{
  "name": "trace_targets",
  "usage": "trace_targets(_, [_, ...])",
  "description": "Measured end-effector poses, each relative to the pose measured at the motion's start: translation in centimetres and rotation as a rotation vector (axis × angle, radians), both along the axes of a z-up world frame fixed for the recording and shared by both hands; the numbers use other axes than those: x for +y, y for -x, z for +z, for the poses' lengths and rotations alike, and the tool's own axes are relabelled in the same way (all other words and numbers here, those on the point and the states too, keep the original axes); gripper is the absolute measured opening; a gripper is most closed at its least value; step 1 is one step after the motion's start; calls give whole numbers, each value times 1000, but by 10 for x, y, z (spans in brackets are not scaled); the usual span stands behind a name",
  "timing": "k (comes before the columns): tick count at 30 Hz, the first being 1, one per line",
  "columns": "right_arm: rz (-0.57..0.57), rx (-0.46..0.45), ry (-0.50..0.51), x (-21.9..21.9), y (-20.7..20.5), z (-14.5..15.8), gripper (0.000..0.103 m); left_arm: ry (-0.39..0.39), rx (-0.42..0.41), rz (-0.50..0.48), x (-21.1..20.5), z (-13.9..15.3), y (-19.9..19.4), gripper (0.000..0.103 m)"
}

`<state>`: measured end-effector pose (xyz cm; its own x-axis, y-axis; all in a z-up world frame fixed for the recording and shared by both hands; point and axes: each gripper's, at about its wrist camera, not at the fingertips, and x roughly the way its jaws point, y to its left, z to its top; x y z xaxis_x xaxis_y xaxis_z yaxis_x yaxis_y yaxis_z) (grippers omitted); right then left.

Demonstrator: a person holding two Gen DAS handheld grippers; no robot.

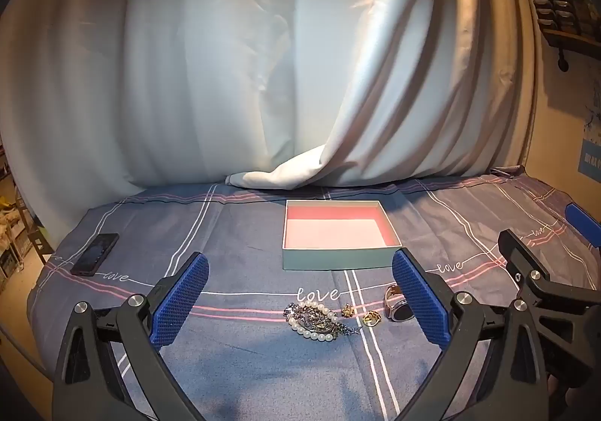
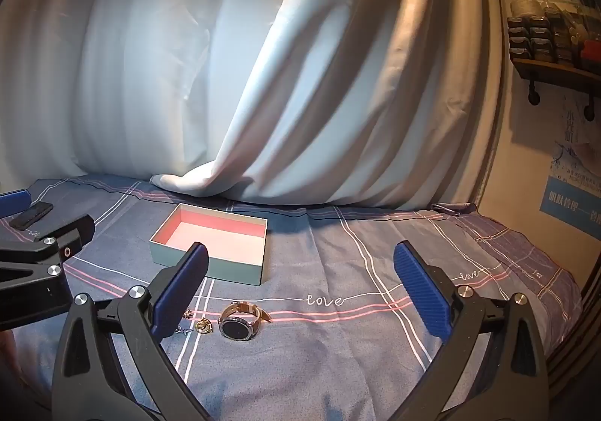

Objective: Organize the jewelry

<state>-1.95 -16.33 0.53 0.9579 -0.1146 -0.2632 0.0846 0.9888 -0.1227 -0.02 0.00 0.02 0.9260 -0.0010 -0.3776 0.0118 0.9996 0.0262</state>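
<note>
Both tongs gape wide and hold nothing: the left gripper (image 1: 300,293) frames the pearl bracelet (image 1: 313,321) low in the frame's centre, the right gripper (image 2: 300,289) frames the watch (image 2: 238,323) at lower centre. Above the jewelry, mid-frame, sits the box (image 1: 338,257), bare inside, on the bedsheet (image 1: 244,357).

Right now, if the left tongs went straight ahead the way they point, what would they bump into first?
Probably the pearl bracelet in the jewelry heap on the bedsheet. It lies between the open left tongs, nearer than the empty box. Depth is hard to judge, so that is a guess.
</note>
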Motion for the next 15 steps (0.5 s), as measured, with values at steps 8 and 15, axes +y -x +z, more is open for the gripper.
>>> trace_targets(8, [1, 1, 4, 1, -1, 1, 97, 2, -5, -1, 0, -2, 3, 97])
trace_targets(15, [1, 2, 1, 3, -1, -1, 97, -6, 11, 1, 0, -2, -1, 97])
